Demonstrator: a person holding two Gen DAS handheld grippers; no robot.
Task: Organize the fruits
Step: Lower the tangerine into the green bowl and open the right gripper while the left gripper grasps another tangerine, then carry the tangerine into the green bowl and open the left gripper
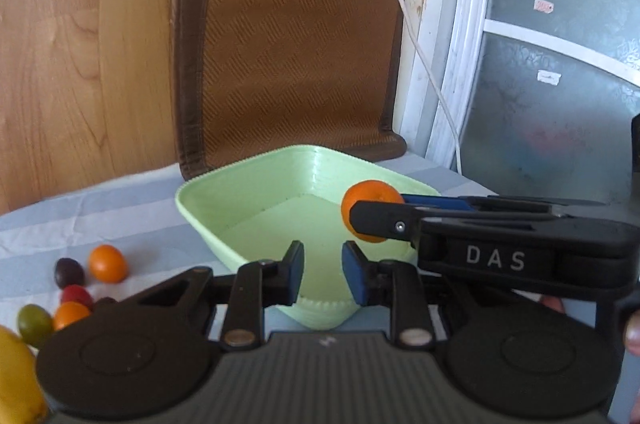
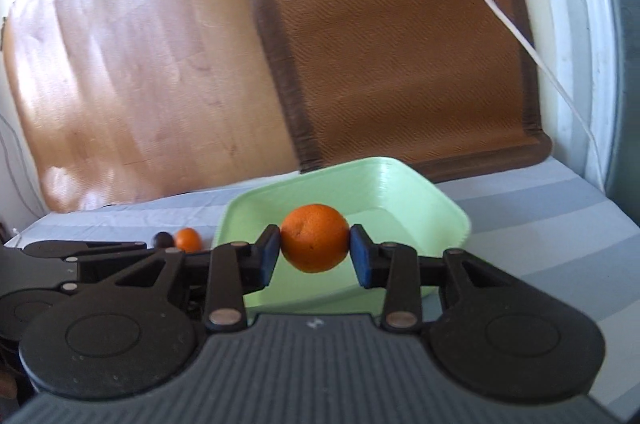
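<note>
left gripper (image 1: 322,272): nearest to its own cam; jaws empty, blue pads close together w/ a narrow gap and nothing in it, as near shut as they get. Sits just in front of the bowl's near corner.
right gripper (image 2: 315,256): jaws clamped on the orange, 1 pad on each side at about its widest part. In the left cam it comes in from the right, side-on.
orange (image 2: 315,238): held in the air, over the bowl's near part, not touching floor or rim. Round, firm, dimpled skin, so prob. fair friction on the pads; light enough for 1 gripper. Gives a bit under squeeze, so no need to clamp hard. Best hold: across the middle as now; off-centre it could roll out.
green bowl (image 2: 404,184): squarish, shallow, looks empty inside as far as seen. Plastic-like, prob. light and may slide if bumped.
small fruits (image 1: 107,263): left of the bowl on the cloth: 2 orange, 1 dark, 1 red, 1 green, plus a yellow piece at frame edge, can't tell what. Small and smooth, likely to roll; grip gently across the short side.
striped cloth (image 2: 520,200): grey-white, covers the worktop.
woven mat (image 1: 292,48): leans on the wall behind the bowl.
white cable (image 1: 416,36): hangs down the wall, right of the mat.
</note>
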